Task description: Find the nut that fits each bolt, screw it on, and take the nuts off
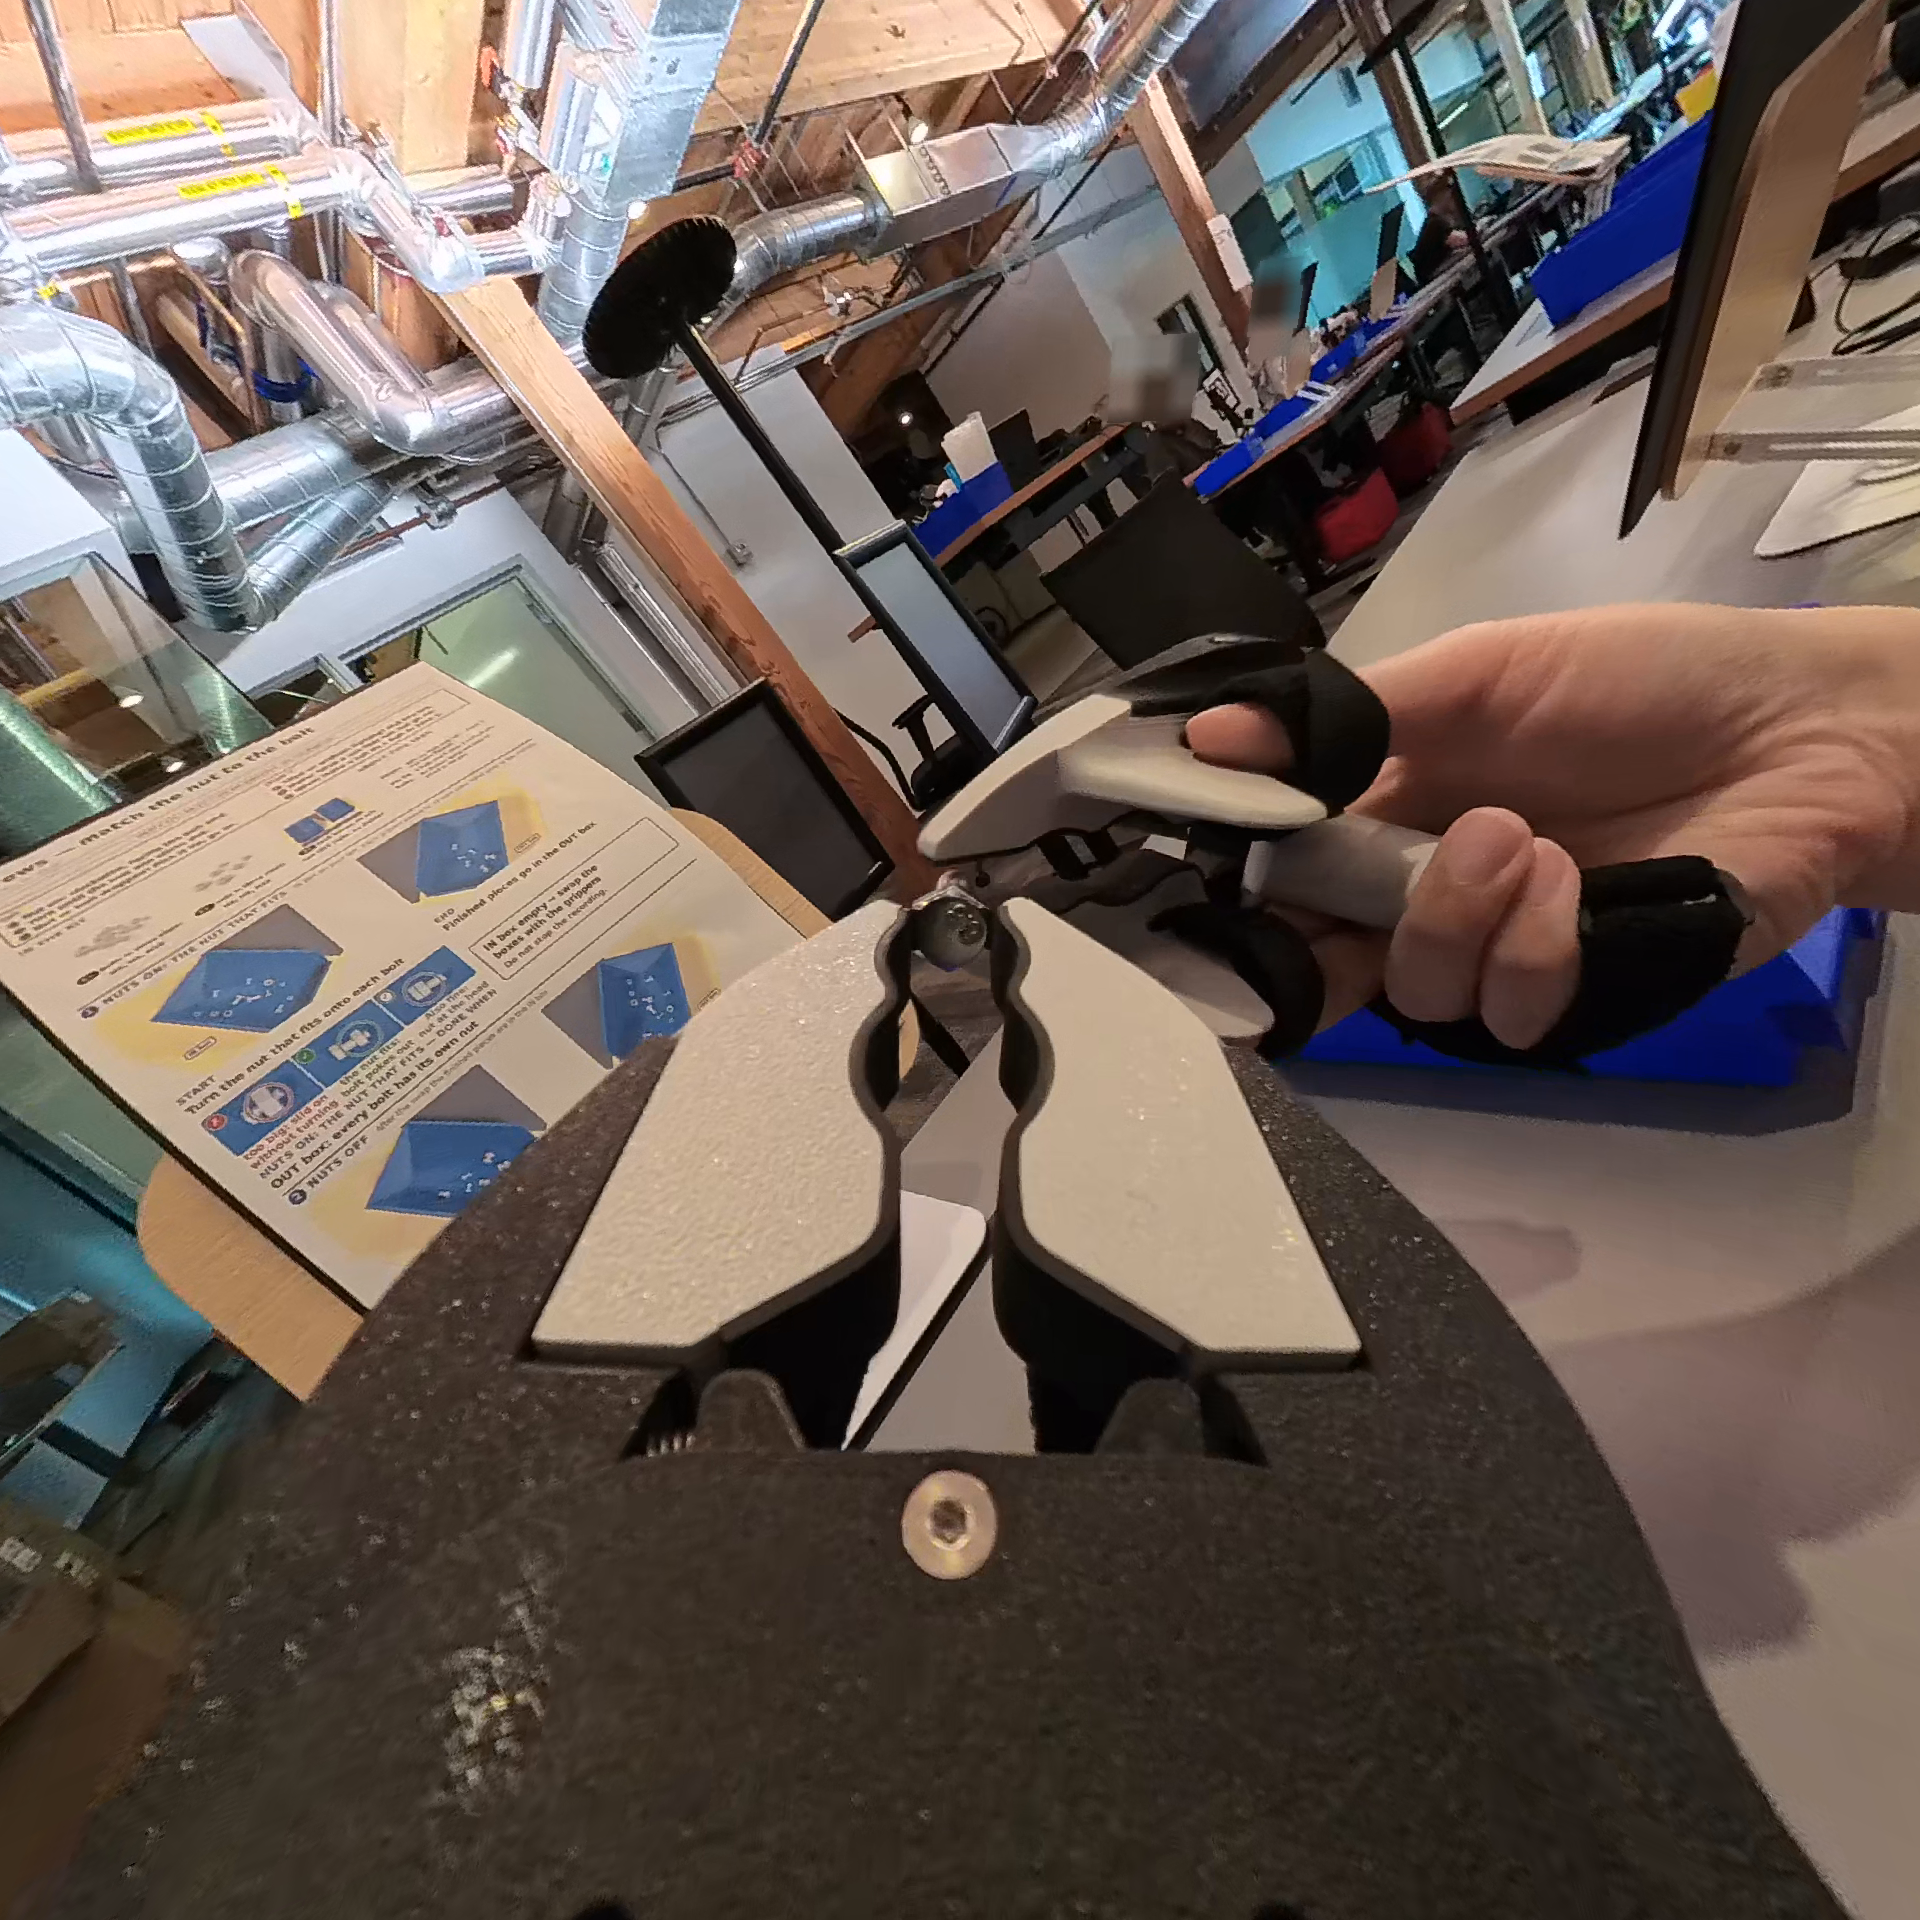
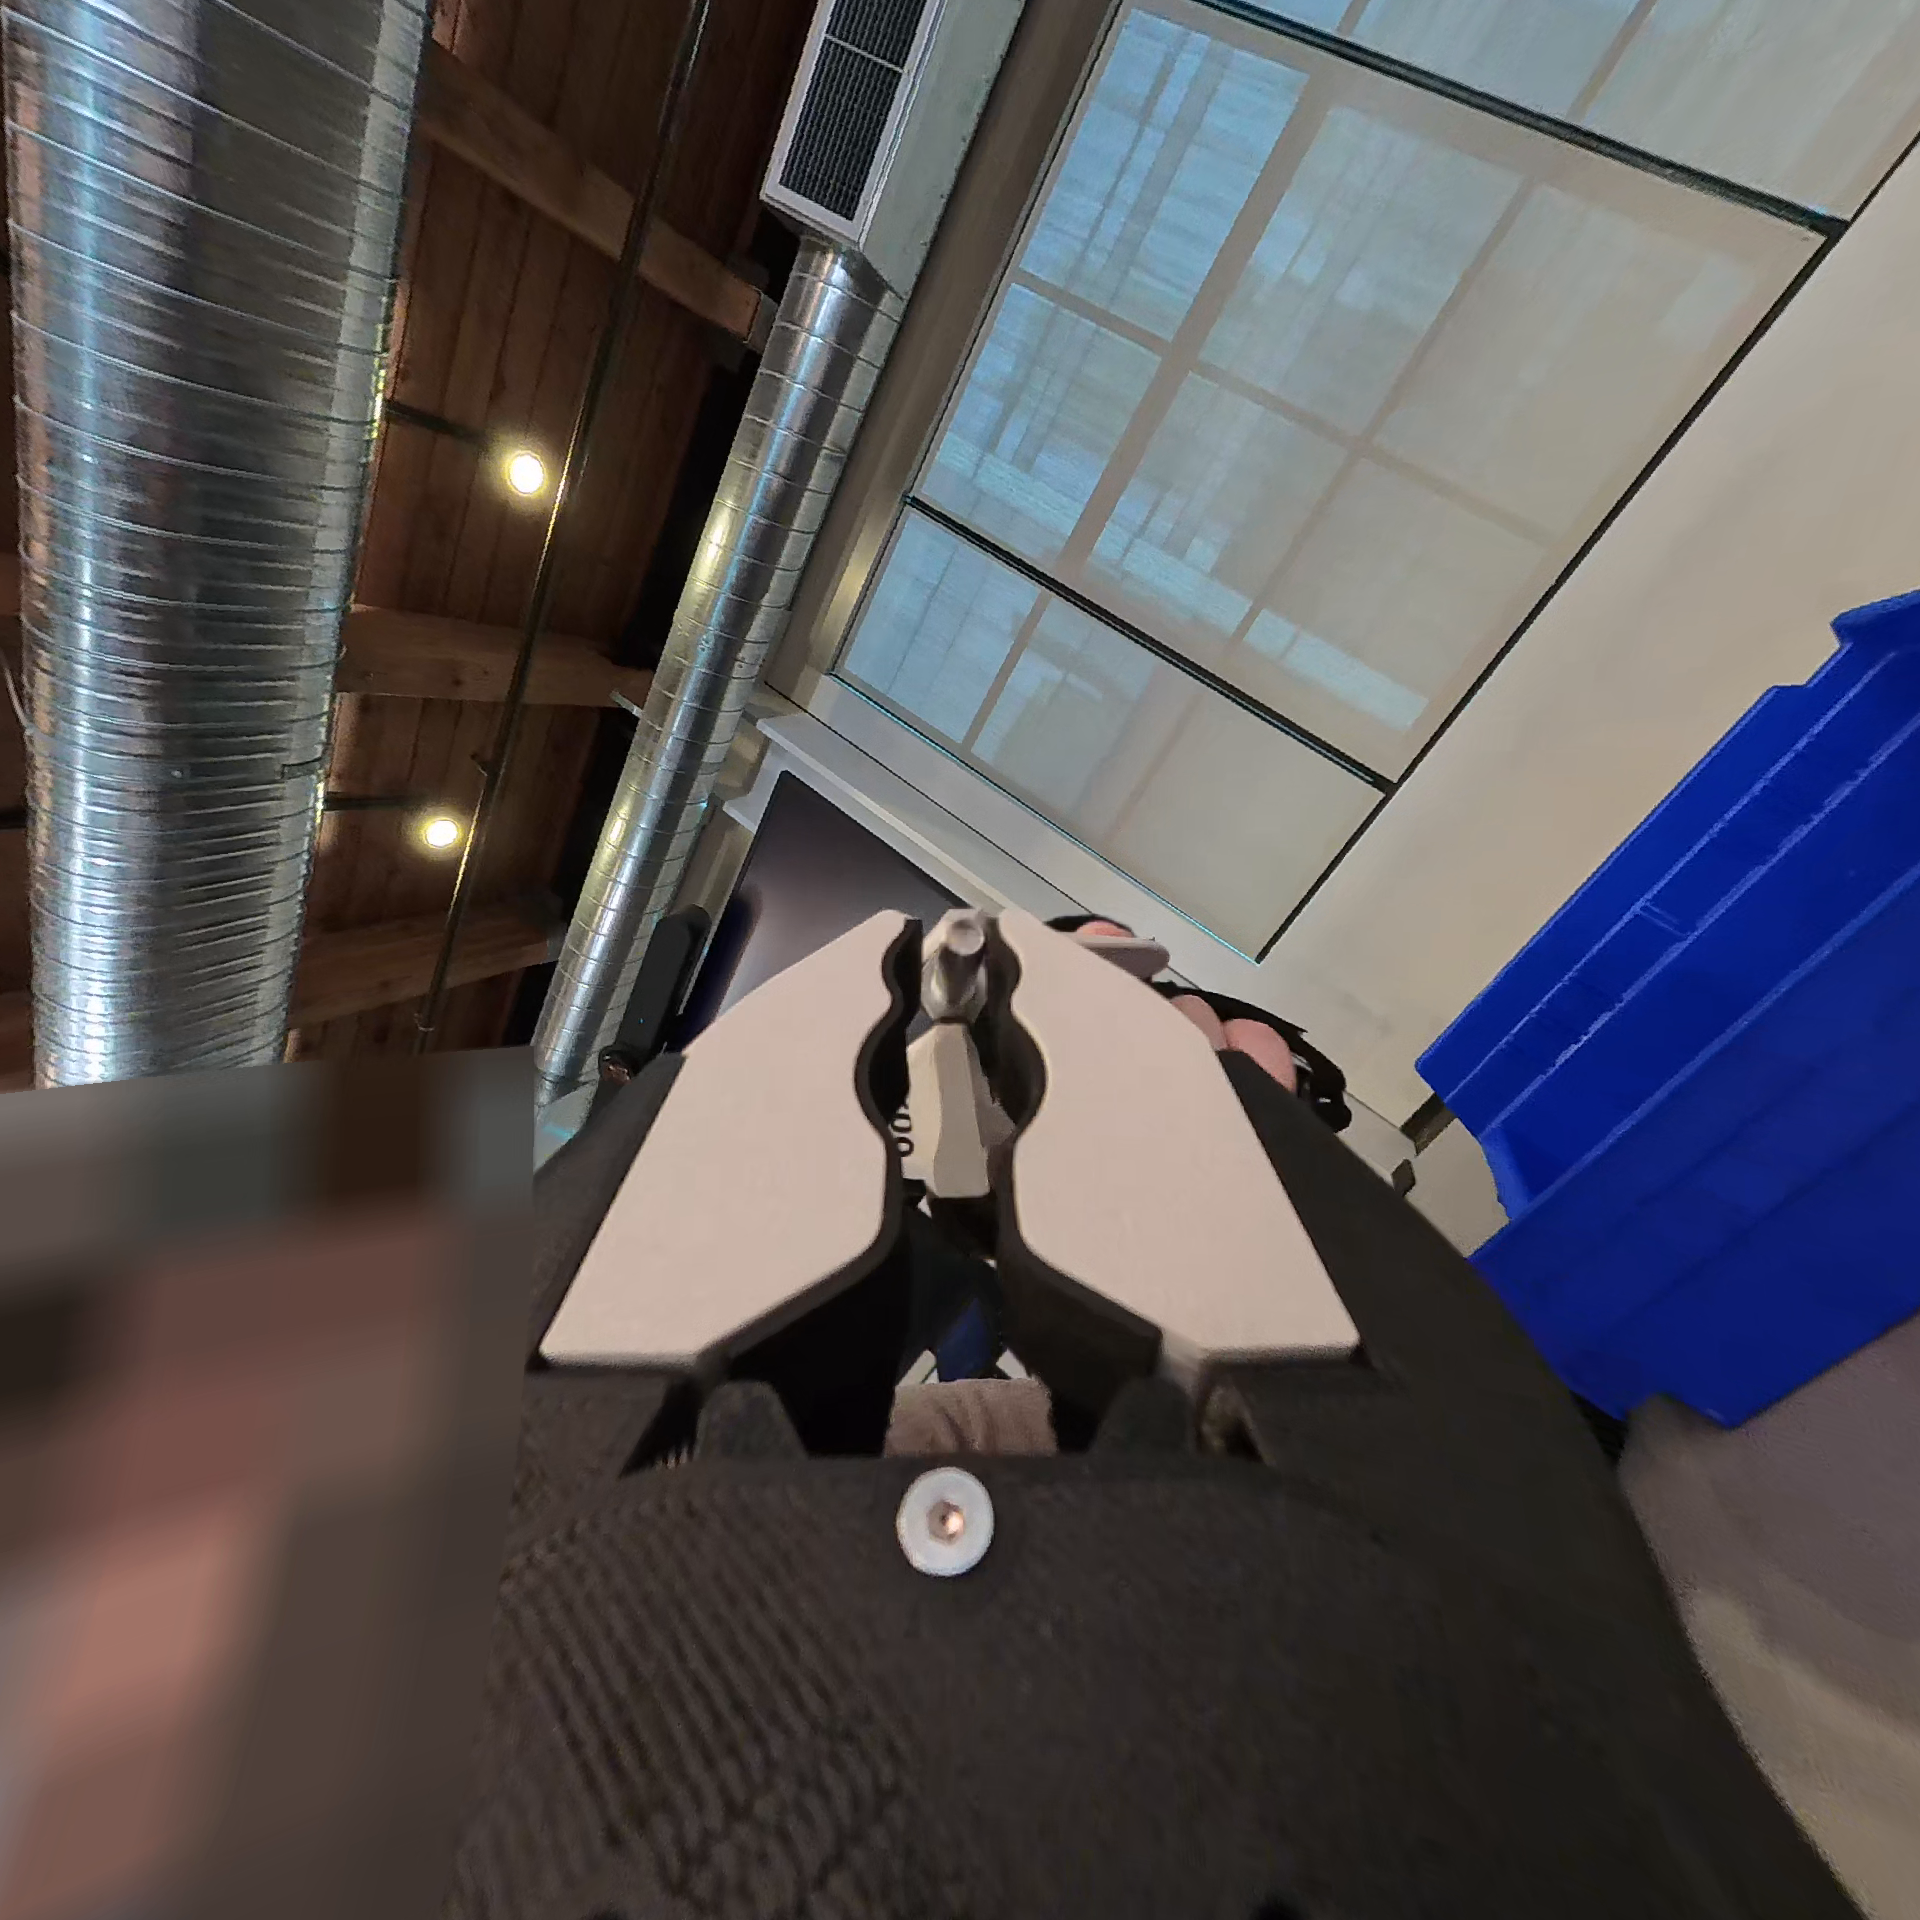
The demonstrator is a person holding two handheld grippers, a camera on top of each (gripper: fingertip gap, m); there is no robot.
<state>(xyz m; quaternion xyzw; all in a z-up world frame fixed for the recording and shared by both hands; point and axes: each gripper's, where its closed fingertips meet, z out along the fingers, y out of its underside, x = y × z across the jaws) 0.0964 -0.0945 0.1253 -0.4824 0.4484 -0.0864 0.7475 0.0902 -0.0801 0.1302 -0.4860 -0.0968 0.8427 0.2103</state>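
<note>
My left gripper (image 1: 948, 925) is shut on the round head of a silver bolt (image 1: 956, 931), held up in the air above the table. My right gripper (image 1: 961, 871), held by a hand (image 1: 1558, 790), comes in from the right and meets the bolt at its far end. In the right wrist view my right gripper (image 2: 954, 971) is shut on a silver nut (image 2: 951, 995), and the bolt's shank end (image 2: 959, 938) pokes out past it. One of the left gripper's fingers (image 2: 951, 1122) shows behind the nut.
A blue bin (image 1: 1683, 1029) stands on the white table (image 1: 1558, 1403) behind the hand; it also shows in the right wrist view (image 2: 1714, 1039). A printed instruction sheet (image 1: 343, 966) on a wooden board leans at the left. Monitors and desks lie farther back. Both grippers' tips are close together, under 4 cm apart.
</note>
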